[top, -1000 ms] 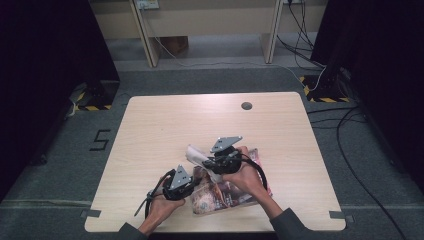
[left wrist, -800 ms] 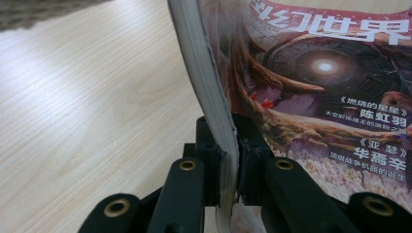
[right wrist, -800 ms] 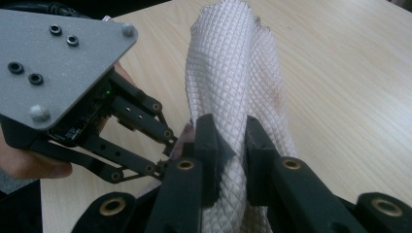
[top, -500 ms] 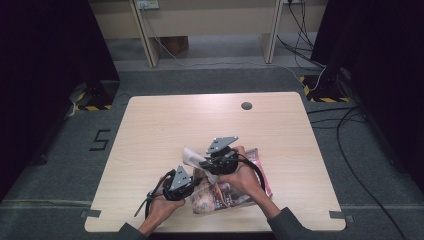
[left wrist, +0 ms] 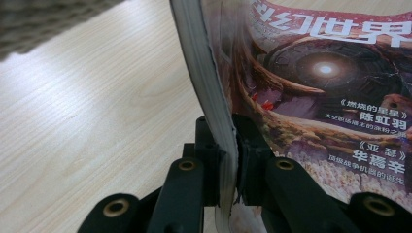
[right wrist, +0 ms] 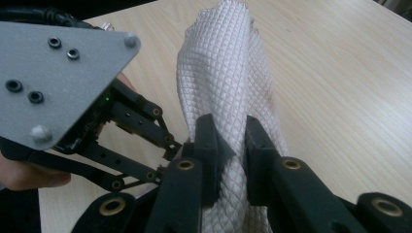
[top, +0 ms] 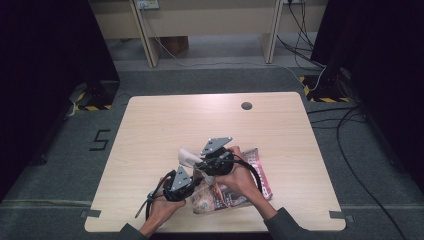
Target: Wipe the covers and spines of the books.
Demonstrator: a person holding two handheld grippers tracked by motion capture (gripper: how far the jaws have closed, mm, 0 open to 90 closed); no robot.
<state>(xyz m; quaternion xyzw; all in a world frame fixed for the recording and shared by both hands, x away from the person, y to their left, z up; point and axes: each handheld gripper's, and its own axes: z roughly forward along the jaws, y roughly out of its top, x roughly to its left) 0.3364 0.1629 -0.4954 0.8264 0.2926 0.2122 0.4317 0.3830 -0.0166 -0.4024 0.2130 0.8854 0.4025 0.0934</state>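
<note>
In the high view, a magazine (top: 240, 187) is seen at the near edge of the table (top: 165, 125), a little right of the middle, under both hands. The left gripper (top: 186, 176) is held at the magazine's left side, and the right gripper (top: 202, 164) is held just beyond it, with a piece of white cloth (top: 189, 156) rising from its tip. The two grippers are very near to each other, so little room is left for any move.

In the left gripper view, the magazine (left wrist: 311, 92) is shown with its left edge lifted from the table (left wrist: 87, 121). The thick bundle of pages is pinched between the two black fingers (left wrist: 252, 155), which are pressed on it from both sides. The grip is placed close to the edge of the paper, so it is judged that a strong pull could tear the pages or let them slip out. A slow, steady lift is advised.

In the right gripper view, the white cloth (right wrist: 223, 82), with a small diamond pattern, is pinched tightly between the fingers (right wrist: 206, 145) and stands up in a twisted fold. The left gripper (right wrist: 170, 143) is seen just beside it. If the cloth is meant to go under or into the magazine, it is better guided while the pages are kept raised and the two tools are kept from knocking together.
</note>
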